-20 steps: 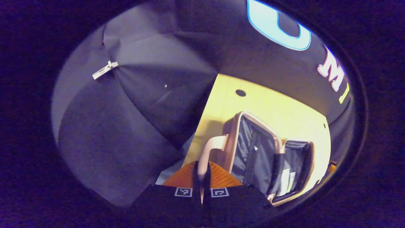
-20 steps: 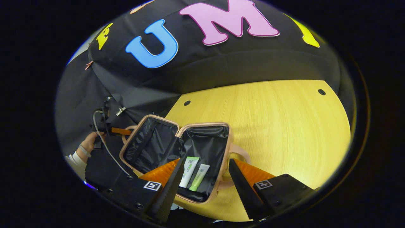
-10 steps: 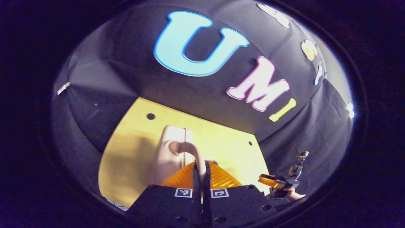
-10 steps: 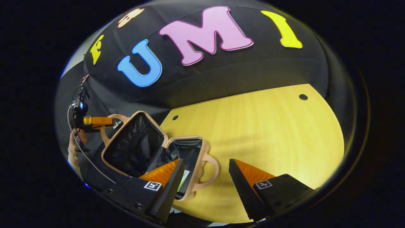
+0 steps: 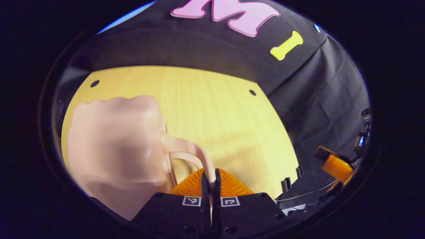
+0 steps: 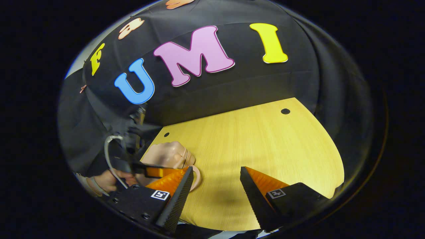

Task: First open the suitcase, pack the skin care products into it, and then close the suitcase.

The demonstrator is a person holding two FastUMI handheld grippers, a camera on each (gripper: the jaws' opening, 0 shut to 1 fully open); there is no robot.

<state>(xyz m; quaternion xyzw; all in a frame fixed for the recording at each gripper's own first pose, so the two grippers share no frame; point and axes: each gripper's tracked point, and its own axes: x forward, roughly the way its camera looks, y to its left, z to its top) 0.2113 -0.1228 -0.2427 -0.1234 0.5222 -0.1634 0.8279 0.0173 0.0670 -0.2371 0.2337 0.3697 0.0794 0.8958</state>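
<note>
L gripper view: left gripper [image 5: 210, 177] at 6 o'clock, fingers nearly together, pinched on the suitcase handle [image 5: 186, 151], a thin pink loop running up and left from between the fingers to the case body. Suitcase [image 5: 114, 146] fills 8–9 o'clock of this view: pale pink hard shell, halves together, lid down, blurred so seam and zip can't be read. It lies on the yellow wood desk [image 5: 219, 113], which spreads from 10 to 4 o'clock. Two small dark holes in the desk top near its far edge, at approx 10 and 1 o'clock. Other gripper's fingers at 4 o'clock, off the desk's near corner, w/ cable beside.

R gripper view: right gripper [image 6: 215, 186] at 6 o'clock, jaws wide apart, nothing between them but bare desk [image 6: 259, 142]. Suitcase [image 6: 166, 154] at 8 o'clock, closed, near the desk's left-rear corner, just beyond this gripper's left finger; its handle loop [image 6: 196, 176] peeks out beside that finger tip. Left gripper [image 6: 156, 171] comes in from 8 o'clock, lying across the near side of the case; the pinch point itself is partly hidden by the right gripper's finger. Hand [image 6: 109, 179] holding it at 8 o'clock, w/ a grey cable [image 6: 108, 149] looping up from it. Right gripper is apart from the case, not touching it. Skin care items not visible w/ lid shut.
</note>
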